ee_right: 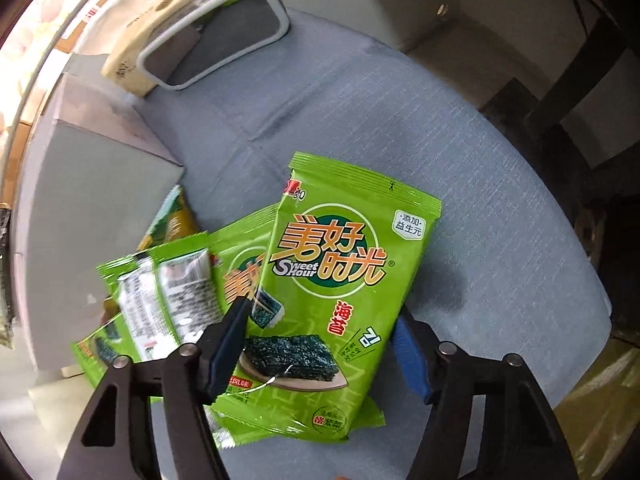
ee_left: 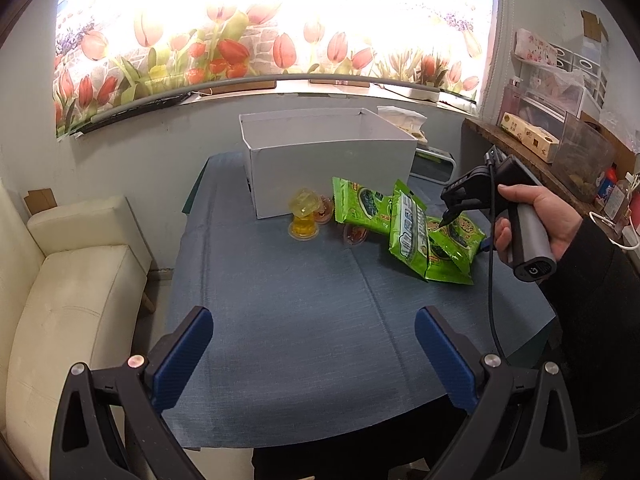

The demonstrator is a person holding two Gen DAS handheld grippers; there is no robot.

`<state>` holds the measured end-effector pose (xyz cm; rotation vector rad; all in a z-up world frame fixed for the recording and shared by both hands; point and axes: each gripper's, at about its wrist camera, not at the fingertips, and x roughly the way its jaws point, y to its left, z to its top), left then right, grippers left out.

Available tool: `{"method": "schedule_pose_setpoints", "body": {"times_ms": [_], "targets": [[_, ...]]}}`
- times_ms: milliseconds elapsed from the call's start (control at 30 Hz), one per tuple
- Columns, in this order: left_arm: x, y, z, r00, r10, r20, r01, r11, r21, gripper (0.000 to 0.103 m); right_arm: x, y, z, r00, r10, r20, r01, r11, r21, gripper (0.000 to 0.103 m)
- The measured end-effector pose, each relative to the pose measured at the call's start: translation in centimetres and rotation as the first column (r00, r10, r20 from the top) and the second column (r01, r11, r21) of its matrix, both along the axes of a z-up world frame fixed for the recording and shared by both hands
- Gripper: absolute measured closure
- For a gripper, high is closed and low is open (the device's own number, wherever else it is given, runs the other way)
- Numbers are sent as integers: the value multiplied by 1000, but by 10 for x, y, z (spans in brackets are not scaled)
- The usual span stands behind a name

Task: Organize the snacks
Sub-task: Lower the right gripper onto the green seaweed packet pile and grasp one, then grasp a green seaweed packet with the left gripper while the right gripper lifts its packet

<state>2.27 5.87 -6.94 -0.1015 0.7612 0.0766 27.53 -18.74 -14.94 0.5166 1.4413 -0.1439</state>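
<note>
Several green seaweed snack packets (ee_left: 412,228) lie in a loose pile on the blue tablecloth, right of a white open box (ee_left: 328,160). Yellow jelly cups (ee_left: 305,216) and a red jelly cup (ee_left: 354,235) sit in front of the box. My left gripper (ee_left: 314,354) is open and empty above the near part of the table. My right gripper (ee_right: 322,324) is open, its fingers either side of the lower half of the top seaweed packet (ee_right: 340,276). Whether the pads touch it I cannot tell. In the left wrist view the right gripper (ee_left: 448,216) points down at the pile.
A cream padded bench (ee_left: 76,280) stands left of the table. A cluttered wooden shelf (ee_left: 552,152) is at the right. A white-rimmed grey tray (ee_right: 212,36) lies behind the pile beside the box (ee_right: 100,184). A dark chair (ee_right: 560,80) stands past the table's far edge.
</note>
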Motion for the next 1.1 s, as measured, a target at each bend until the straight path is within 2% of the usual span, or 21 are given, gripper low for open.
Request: {"method": "schedule_pose_setpoints", "body": {"times_ms": [133, 267, 467, 600, 667, 833, 1067, 1100], "targets": [[7, -6, -2, 1000, -12, -2, 12, 1000, 14, 0, -7, -5, 23, 997, 52, 61, -52, 999, 1, 32], [23, -19, -3, 1000, -29, -1, 29, 999, 36, 0, -22, -16, 41, 986, 108, 125, -114, 993, 44, 32], [64, -53, -12, 995, -97, -20, 98, 994, 47, 0, -63, -53, 60, 960, 165, 228, -189, 978, 86, 32], [107, -76, -32, 988, -141, -61, 144, 989, 44, 0, -86, -75, 62, 946, 166, 280, -205, 972, 114, 32], [125, -83, -43, 985, -152, -86, 155, 988, 27, 0, -98, -86, 69, 934, 166, 315, -212, 970, 117, 32], [172, -88, -77, 977, -151, -148, 138, 986, -97, 0, -124, -104, 86, 907, 161, 389, -219, 969, 111, 32], [204, -97, -102, 975, -128, -181, 107, 987, -122, 2, -143, -109, 96, 876, 202, 439, -266, 960, 90, 32], [206, -97, -104, 973, -128, -190, 104, 986, -132, 9, -145, -108, 97, 871, 209, 444, -272, 959, 84, 32]]}}
